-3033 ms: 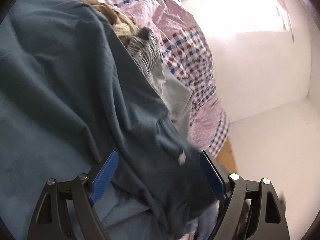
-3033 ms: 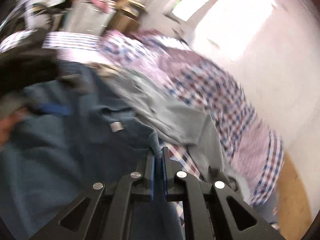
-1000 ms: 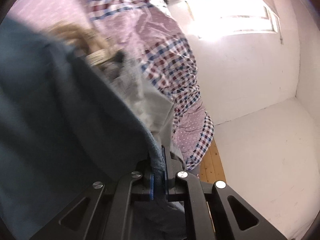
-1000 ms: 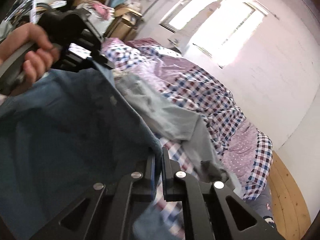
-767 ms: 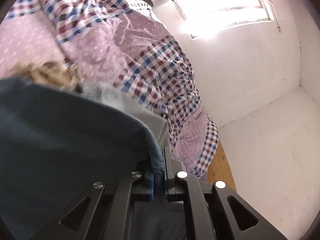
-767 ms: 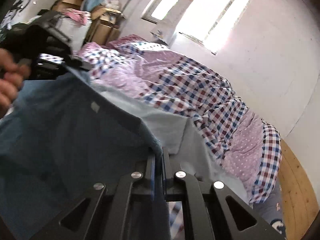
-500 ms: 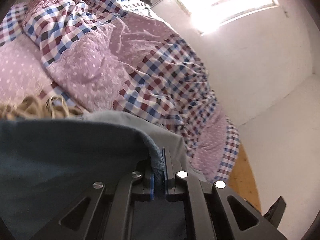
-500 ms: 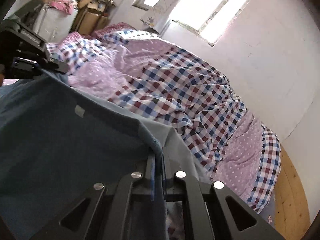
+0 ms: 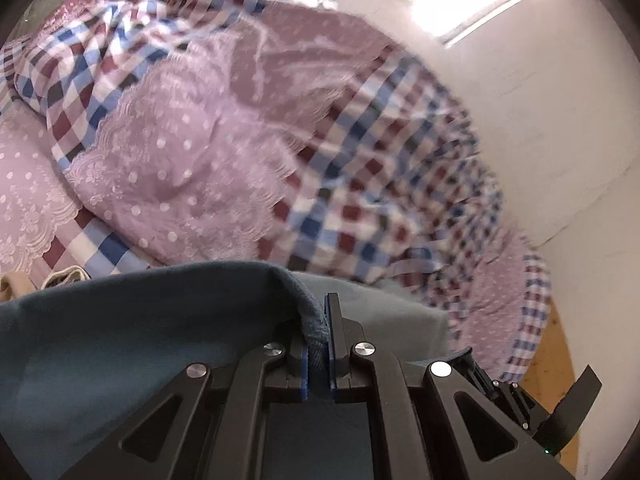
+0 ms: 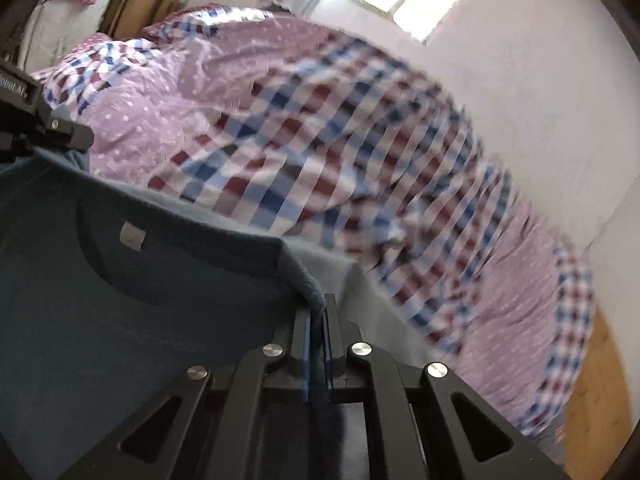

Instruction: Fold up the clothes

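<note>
Left gripper [image 9: 318, 344] is clamping a rolled edge of the teal shirt [image 9: 140, 320]; right gripper [image 10: 317, 344] is pinching another edge of it. The shirt is hanging spread between them, in front of the checked quilt [image 10: 320, 128], neck label [image 10: 132, 235] facing the right camera. Beyond the quilt, a white wall [image 10: 540, 80] is showing.

A shirt [image 10: 120, 300] stretches between two grippers, the right gripper [image 10: 317, 344] pinching its edge at 6 o'clock, the left gripper [image 10: 44, 128] at 9 o'clock. Behind it a quilt [image 10: 360, 168] covers the bed from 10 to 4 o'clock; a wall [image 10: 540, 92] rises at 2 o'clock, floorboards [image 10: 600, 380] at 4.
</note>
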The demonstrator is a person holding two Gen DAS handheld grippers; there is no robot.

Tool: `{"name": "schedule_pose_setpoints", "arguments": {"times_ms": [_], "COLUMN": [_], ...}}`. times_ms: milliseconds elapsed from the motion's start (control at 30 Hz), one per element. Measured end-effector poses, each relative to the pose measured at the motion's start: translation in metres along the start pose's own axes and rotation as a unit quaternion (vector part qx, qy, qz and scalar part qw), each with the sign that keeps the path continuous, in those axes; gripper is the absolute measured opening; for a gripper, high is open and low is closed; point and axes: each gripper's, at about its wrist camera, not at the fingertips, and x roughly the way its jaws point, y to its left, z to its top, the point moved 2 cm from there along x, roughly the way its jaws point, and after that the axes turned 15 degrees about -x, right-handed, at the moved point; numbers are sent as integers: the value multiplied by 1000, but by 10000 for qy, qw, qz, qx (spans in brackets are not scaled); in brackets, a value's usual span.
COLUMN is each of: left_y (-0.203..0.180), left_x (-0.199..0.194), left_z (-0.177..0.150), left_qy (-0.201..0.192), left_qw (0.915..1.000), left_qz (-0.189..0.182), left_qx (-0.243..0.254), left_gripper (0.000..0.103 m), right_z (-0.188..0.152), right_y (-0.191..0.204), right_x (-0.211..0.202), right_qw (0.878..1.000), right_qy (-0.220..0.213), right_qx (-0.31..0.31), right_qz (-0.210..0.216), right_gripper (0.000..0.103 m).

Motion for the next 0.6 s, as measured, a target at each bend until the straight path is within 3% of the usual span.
{"name": "schedule_pose_setpoints", "arguments": {"times_ms": [67, 133, 200, 233, 267, 300, 433, 600], "left_y": [4, 8, 13, 16, 18, 20, 30, 69], "left_x": [9, -10, -30, -39, -49, -58, -97, -187], "left_z": [3, 3, 2, 2, 1, 1, 0, -43], "left_qy": [30, -51, -133, -173, -214, -254, -416, -970], "left_qw": [10000, 9999, 9992, 9987, 9980, 9972, 9925, 9887], "left_qz": [83, -140, -363, -474, -586, -697, -1141, -1075], "left_qx": [12, -11, -35, -47, -59, -71, -118, 380], "left_gripper": [8, 16, 42, 71, 94, 96, 96, 96], "right_z": [-12, -25, -37, -41, -46, -50, -71, -132], "right_y": [11, 17, 14, 8, 1, -6, -31, -39], "right_x": [18, 33, 40, 37, 31, 25, -31, -148], "right_qw": [9993, 9977, 9946, 9918, 9883, 9840, 9677, 9489], "right_qy": [186, 399, 529, 468, 428, 387, -145, -901], "right_qx": [194, 363, 732, 1017, 1289, 1559, 2271, 2702], "right_qz": [267, 402, 505, 623, 700, 777, 1085, 1357], "right_gripper": [8, 17, 35, 39, 50, 58, 64, 74]}}
